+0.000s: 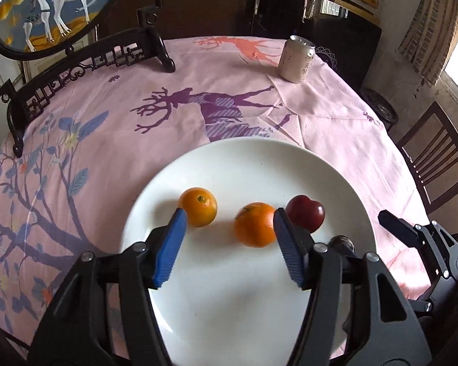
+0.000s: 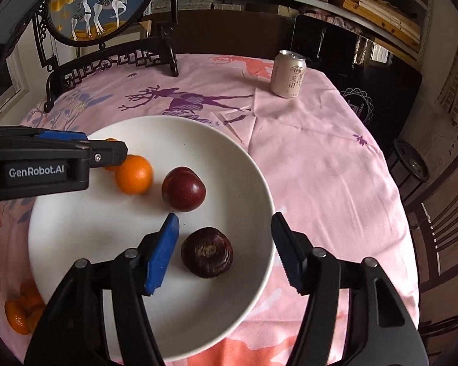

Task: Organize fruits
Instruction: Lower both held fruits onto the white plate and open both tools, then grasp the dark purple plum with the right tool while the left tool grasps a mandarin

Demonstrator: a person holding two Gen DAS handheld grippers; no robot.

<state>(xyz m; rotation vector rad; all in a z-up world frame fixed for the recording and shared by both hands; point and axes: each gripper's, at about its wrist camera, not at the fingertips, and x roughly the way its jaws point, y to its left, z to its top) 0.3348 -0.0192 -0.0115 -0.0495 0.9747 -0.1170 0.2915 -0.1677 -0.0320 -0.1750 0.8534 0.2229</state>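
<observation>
A white plate (image 1: 290, 164) (image 2: 107, 231) lies on the pink tablecloth. On it are two oranges (image 1: 198, 206) (image 1: 254, 224), a dark red plum (image 1: 306, 217) (image 2: 183, 193) and a dark purple round fruit (image 2: 207, 252), partly hidden in the left wrist view (image 1: 341, 241). My left gripper (image 1: 230, 224) is open above the plate; one orange sits between its fingers, untouched. My right gripper (image 2: 225, 228) is open, with the purple fruit between its fingers. The left gripper (image 2: 113, 155) shows over the oranges (image 2: 134, 174).
A drink can (image 1: 296, 59) (image 2: 288, 73) stands at the table's far right. A framed deer picture on a dark carved stand (image 1: 85, 58) (image 2: 107, 58) is at the far left. Orange peel pieces (image 2: 21, 311) lie near the front left. A wooden chair (image 1: 436, 152) stands right.
</observation>
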